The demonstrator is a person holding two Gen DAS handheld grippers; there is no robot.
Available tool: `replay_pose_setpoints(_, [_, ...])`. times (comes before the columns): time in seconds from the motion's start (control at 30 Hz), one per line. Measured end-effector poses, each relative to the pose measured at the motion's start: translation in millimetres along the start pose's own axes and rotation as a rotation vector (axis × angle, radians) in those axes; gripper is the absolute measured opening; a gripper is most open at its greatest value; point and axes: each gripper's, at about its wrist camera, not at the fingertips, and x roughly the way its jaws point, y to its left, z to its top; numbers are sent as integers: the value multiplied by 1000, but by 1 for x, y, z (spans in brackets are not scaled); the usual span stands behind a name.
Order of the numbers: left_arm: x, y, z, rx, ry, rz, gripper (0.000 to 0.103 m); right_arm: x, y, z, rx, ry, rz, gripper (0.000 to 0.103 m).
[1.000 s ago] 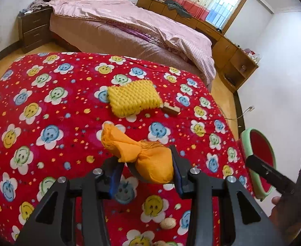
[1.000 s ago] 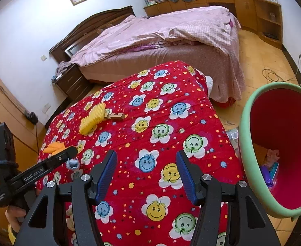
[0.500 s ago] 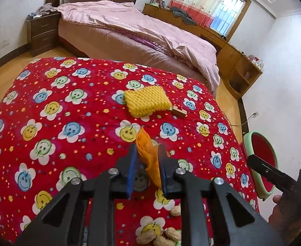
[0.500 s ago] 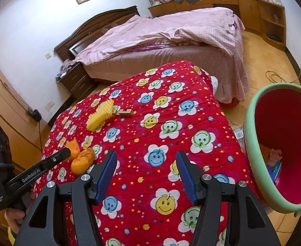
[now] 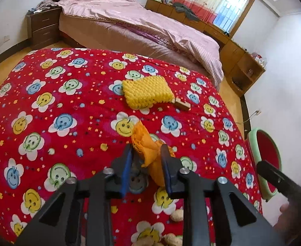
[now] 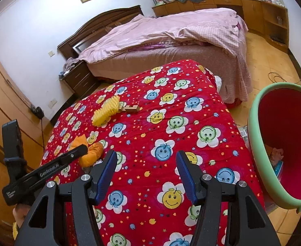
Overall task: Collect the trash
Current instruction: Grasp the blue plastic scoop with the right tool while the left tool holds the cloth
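Observation:
My left gripper (image 5: 146, 162) is shut on a crumpled orange wrapper (image 5: 148, 149), held just above the red smiley-flower cloth (image 5: 64, 106). The wrapper also shows in the right wrist view (image 6: 89, 151), pinched by the left gripper (image 6: 79, 150). My right gripper (image 6: 147, 173) is open and empty over the cloth. The green bin with a red inside (image 6: 283, 143) stands on the floor to the right, with some trash at its bottom. It also shows in the left wrist view (image 5: 265, 160).
A yellow knitted pad (image 5: 147, 92) and a small wooden block (image 5: 182, 103) lie on the cloth further back. Several peanut shells (image 5: 177, 215) lie near the front edge. A bed with a pink cover (image 5: 150, 26) stands beyond.
My left gripper has closed on the orange wrapper and lifted it off the cloth. The right gripper has stayed open and shifted only slightly.

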Motion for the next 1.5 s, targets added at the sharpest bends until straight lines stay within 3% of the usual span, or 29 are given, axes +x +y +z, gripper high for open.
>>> replay_pose_setpoints(0.07, [-1, 1, 2, -15, -5, -30, 11, 0, -2, 0, 3, 0, -2, 61])
replay_pose_setpoints(0.33, [-34, 4, 5, -37, -67, -83, 11, 2, 2, 1, -3, 6, 7, 61])
replay_pose_setpoints(0.8, [-77, 44, -12, -35, -134, 160, 11, 36, 48, -9, -117, 85, 65, 61])
replay_pose_setpoints(1.23, [-82, 81, -24, -97, -127, 270, 11, 83, 89, -22, -232, 171, 124, 60])
replay_pose_setpoints(1.37, [-80, 83, -28, -83, -121, 288, 11, 97, 96, -28, -238, 201, 131, 52])
replay_pose_setpoints(1.5, [-78, 79, -29, -68, -119, 287, 11, 98, 96, -30, -239, 176, 112, 42])
